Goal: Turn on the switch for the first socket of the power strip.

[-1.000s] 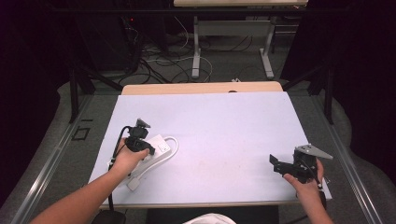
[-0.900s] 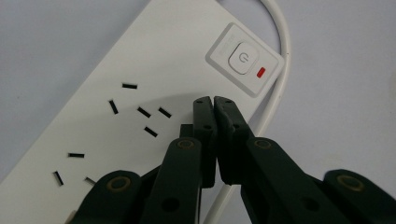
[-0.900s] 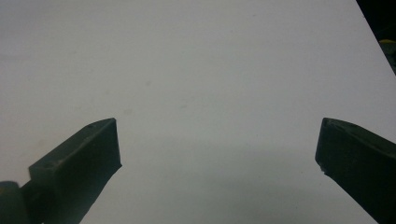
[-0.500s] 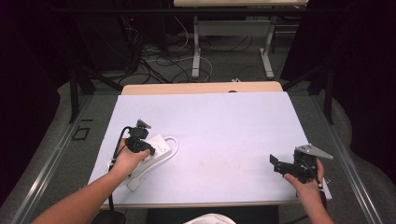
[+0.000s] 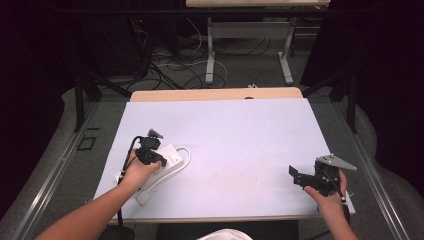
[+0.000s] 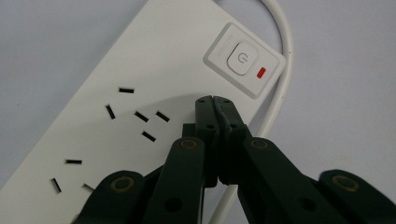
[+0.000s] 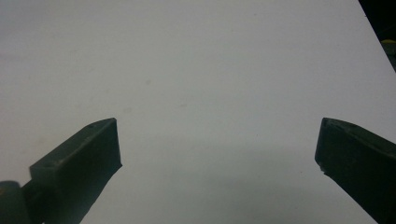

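- The left gripper sits at the near left of the white table, held in the person's left hand, with a black cable trailing back along the forearm.
- In the left gripper view its jaws are pressed fully together with nothing between them, tips poised just over the white power strip, a little short of the strip's power button.
- The power strip lies flat on the table at the near left, angled, switch end toward the far right. A small red indicator sits just beside the button, and socket slots run down the strip's face.
- The strip's white cord loops around its far end and curves back along its right side.
- The right gripper is at the near right edge of the table, held in the right hand, with a grey three-cornered plate on top.
- In the right gripper view its jaws stand wide apart, holding nothing, with bare white tabletop between them.
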